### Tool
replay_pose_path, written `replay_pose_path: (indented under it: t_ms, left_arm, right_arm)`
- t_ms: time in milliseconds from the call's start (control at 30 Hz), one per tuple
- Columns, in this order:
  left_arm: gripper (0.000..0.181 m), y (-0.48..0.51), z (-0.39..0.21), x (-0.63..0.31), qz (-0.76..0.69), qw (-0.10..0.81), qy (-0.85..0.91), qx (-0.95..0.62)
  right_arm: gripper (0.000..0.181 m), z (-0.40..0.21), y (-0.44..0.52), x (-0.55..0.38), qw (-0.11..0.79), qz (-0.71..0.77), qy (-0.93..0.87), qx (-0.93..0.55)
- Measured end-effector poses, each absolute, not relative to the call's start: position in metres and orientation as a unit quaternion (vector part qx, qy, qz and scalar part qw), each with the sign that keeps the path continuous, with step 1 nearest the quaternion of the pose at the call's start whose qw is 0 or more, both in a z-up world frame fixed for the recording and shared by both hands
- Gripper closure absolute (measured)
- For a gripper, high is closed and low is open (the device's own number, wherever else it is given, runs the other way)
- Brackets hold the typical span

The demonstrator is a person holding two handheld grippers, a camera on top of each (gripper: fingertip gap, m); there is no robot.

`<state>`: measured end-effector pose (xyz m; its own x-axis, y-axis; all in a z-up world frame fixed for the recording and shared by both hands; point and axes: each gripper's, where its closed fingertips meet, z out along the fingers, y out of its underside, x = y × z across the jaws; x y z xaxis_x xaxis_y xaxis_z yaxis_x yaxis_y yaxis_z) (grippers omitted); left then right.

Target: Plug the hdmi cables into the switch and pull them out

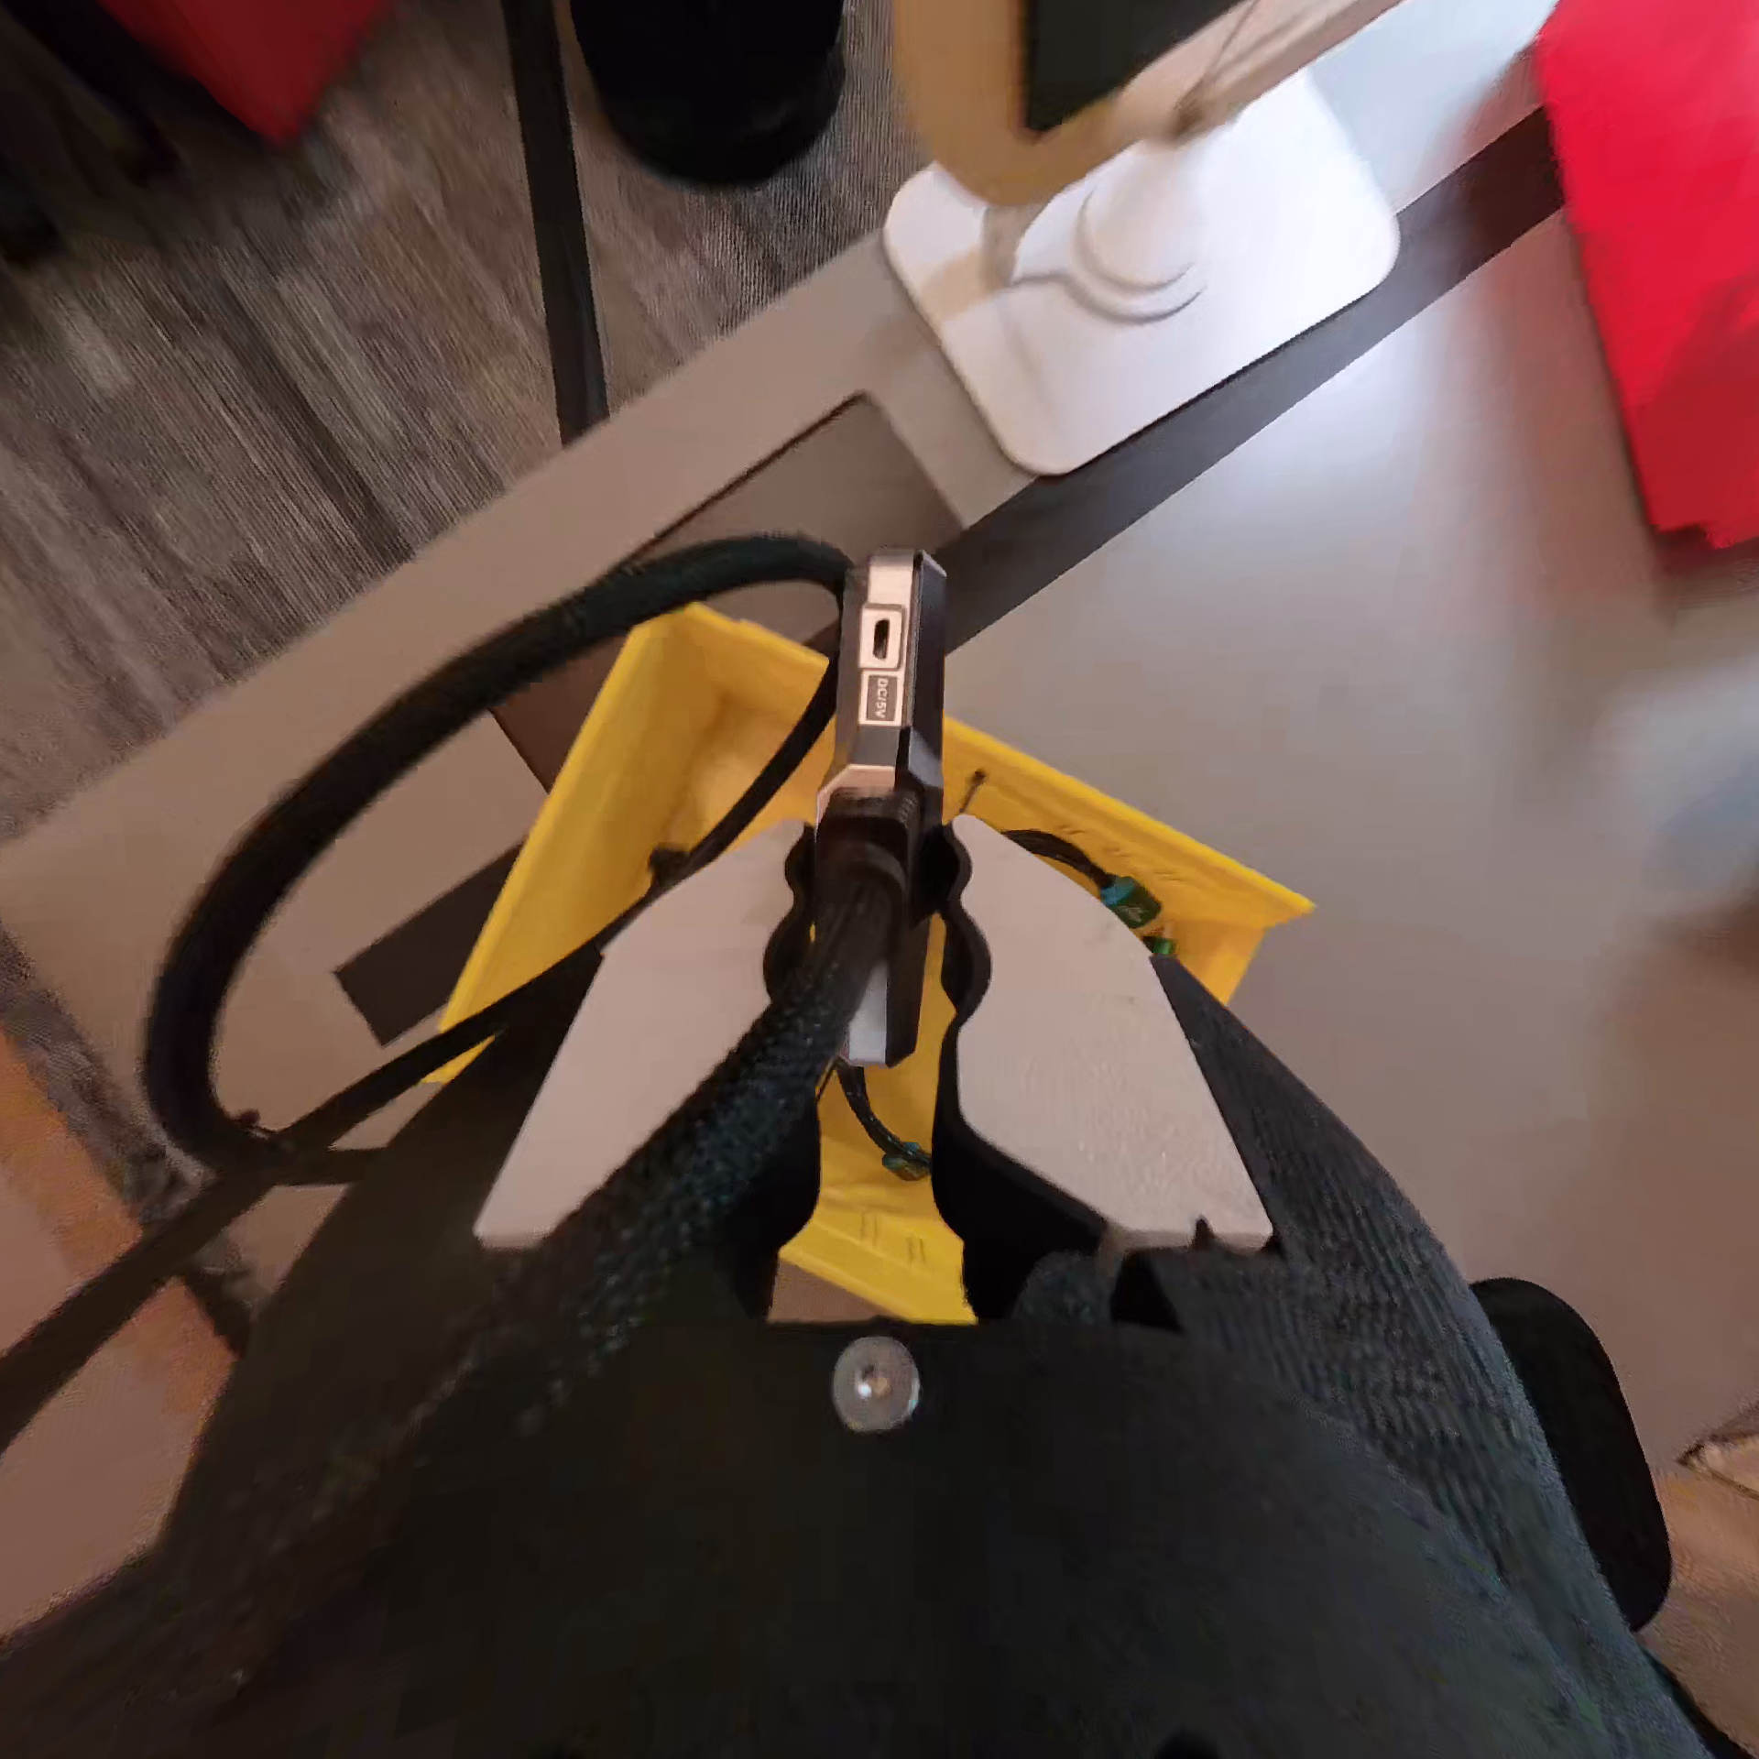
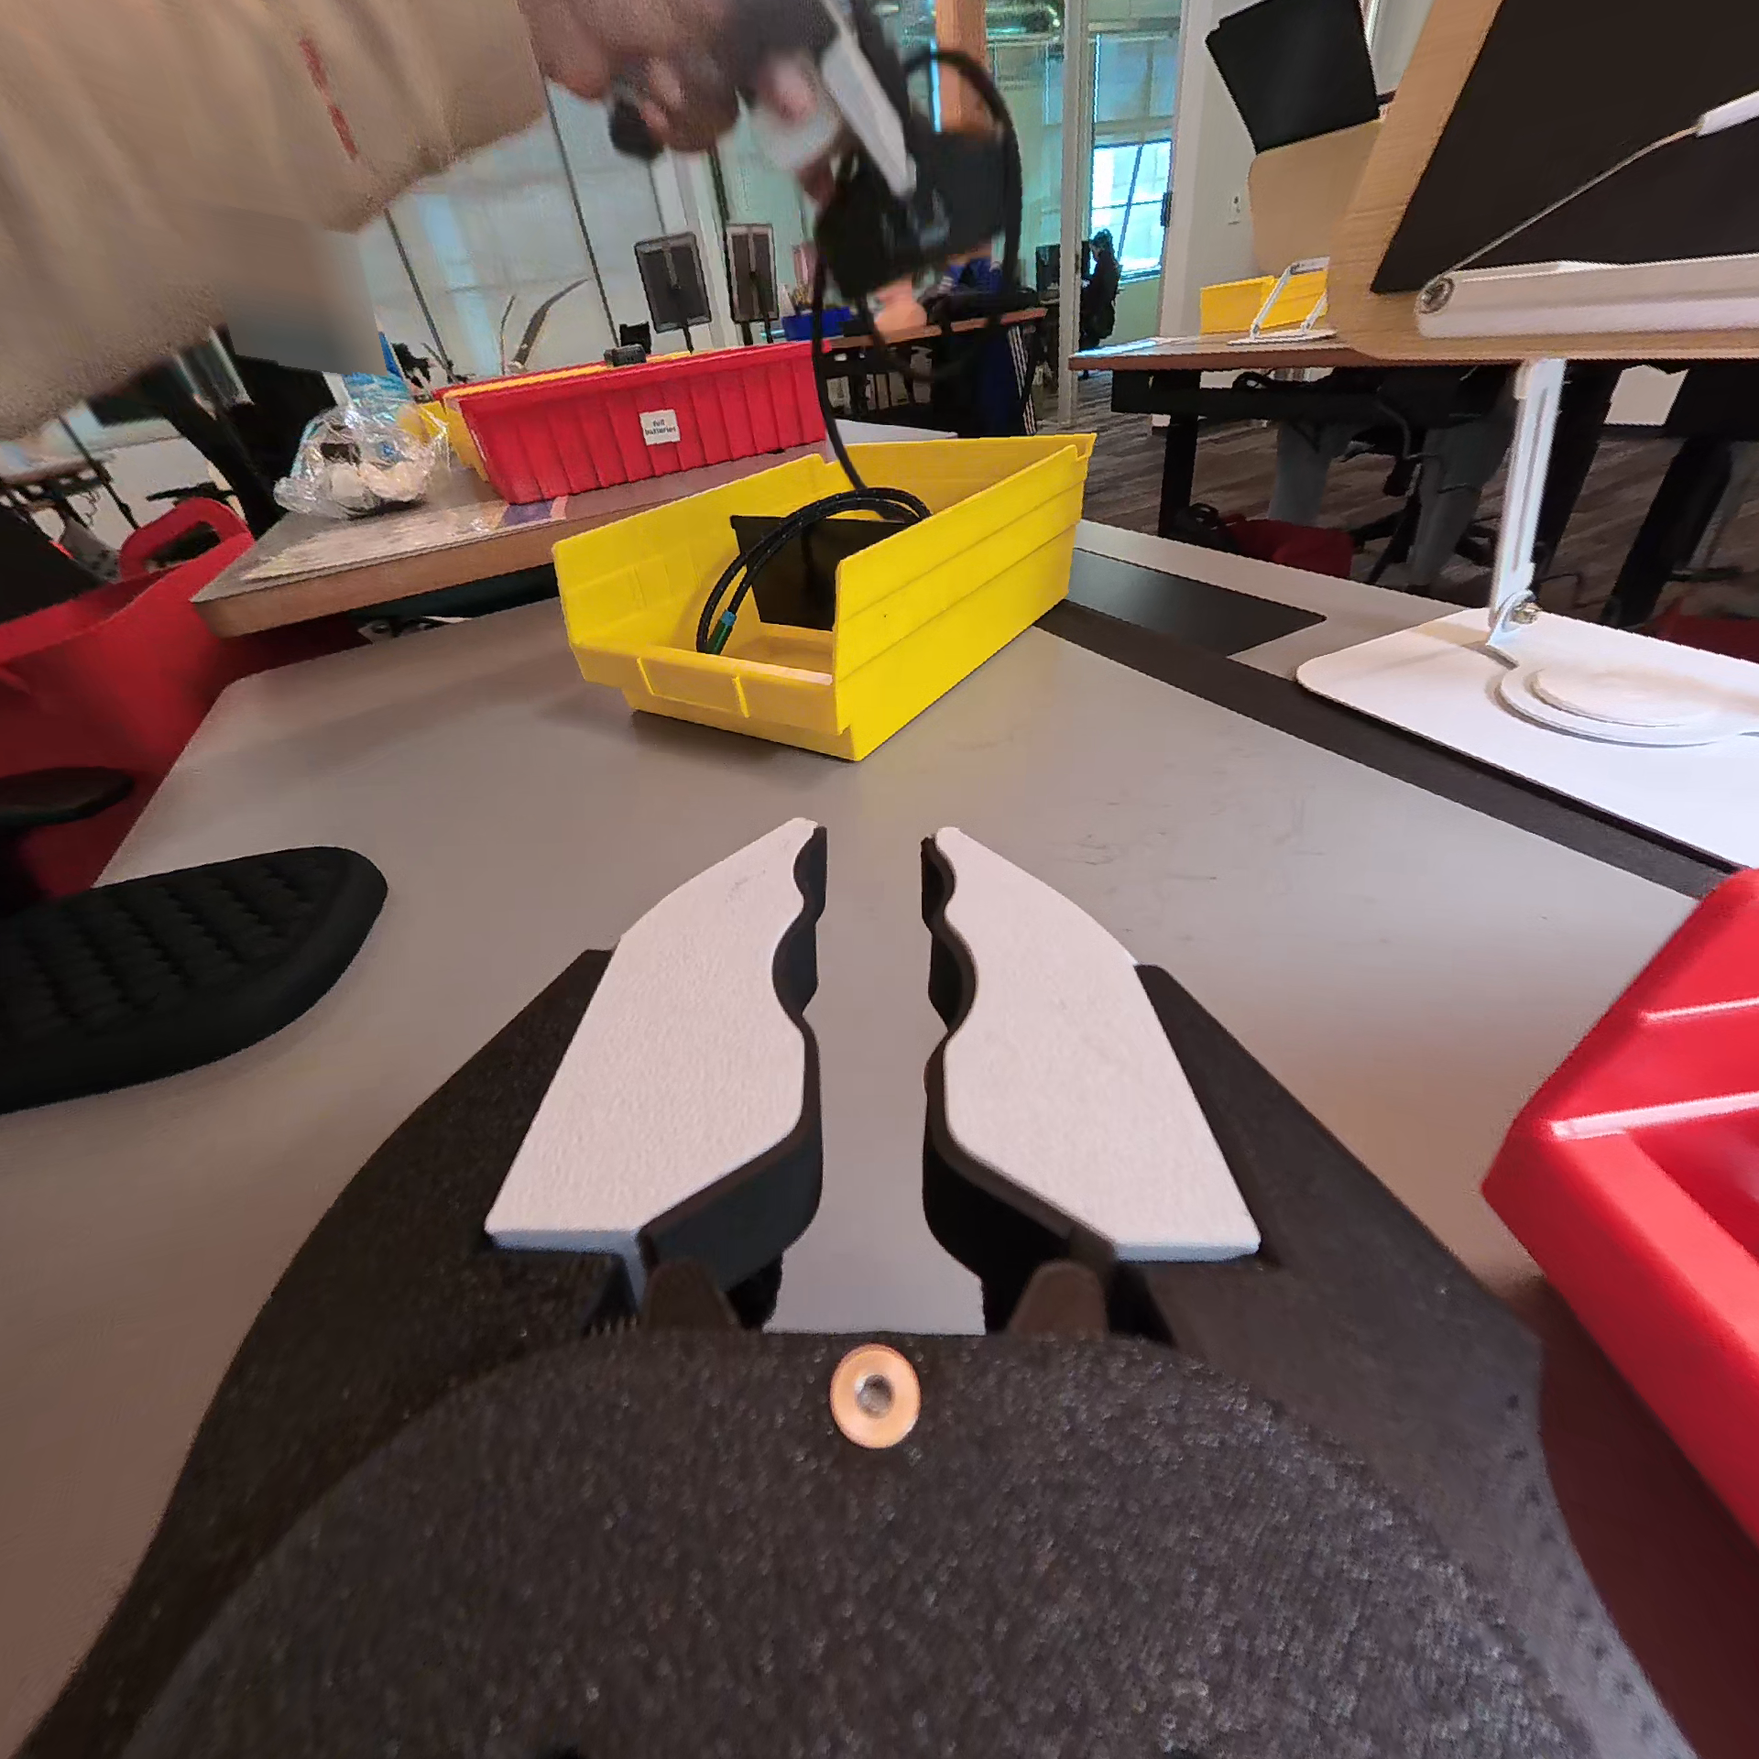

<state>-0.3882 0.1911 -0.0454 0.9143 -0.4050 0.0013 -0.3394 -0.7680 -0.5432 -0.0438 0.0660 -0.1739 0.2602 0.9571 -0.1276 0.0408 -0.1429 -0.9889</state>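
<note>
L gripper (image 1: 876, 857) pinching switch (image 1: 890, 685) w/ cable (image 1: 400, 761) plugged, hanging above yellow bin (image 2: 857, 609) | R gripper (image 2: 874, 857) hovering over table (image 2: 476, 809), jaws spread, empty

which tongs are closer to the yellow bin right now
Left. The left tongs hang directly above the yellow bin, shut on the switch. The right tongs sit open, low over the table, short of the bin.

The table holds one yellow bin (image 2: 857, 609), two red bins (image 2: 638, 419), one HDMI switch (image 1: 890, 723) and one white stand base (image 2: 1542, 704).
</note>
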Motion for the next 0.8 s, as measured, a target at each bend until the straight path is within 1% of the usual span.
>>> replay_pose_path:
  t_ms: [167,267,333,467,667,733,800]
  left_arm:
    - [0.158,0.164,0.033,-0.330,-0.035,0.314,0.271,-0.909]
    - [0.158,0.141,0.061,-0.295,-0.028,0.315,0.317,-0.894]
    - [0.158,0.124,0.068,-0.267,-0.028,0.301,0.351,-0.886]
    - [0.158,0.093,0.055,-0.214,-0.020,0.244,0.428,-0.870]
    - [0.157,0.054,-0.003,-0.132,0.003,0.110,0.552,-0.827]
    - [0.157,0.043,-0.025,-0.107,0.021,0.064,0.590,-0.805]
    - [0.157,0.035,-0.045,-0.083,0.046,0.019,0.624,-0.780]
  right_arm:
    - [0.163,-0.173,0.060,-0.048,0.514,0.443,-0.419,-0.603]
    - [0.163,-0.169,0.058,-0.049,0.523,0.436,-0.425,-0.597]
    - [0.163,-0.162,0.059,-0.047,0.532,0.435,-0.423,-0.591]
    - [0.162,-0.133,0.067,-0.039,0.559,0.422,-0.420,-0.576]
    - [0.152,-0.050,0.052,-0.029,0.569,0.353,-0.507,-0.542]
    - [0.148,-0.040,0.042,-0.030,0.552,0.338,-0.544,-0.535]
    - [0.142,-0.044,0.036,-0.034,0.535,0.325,-0.569,-0.533]
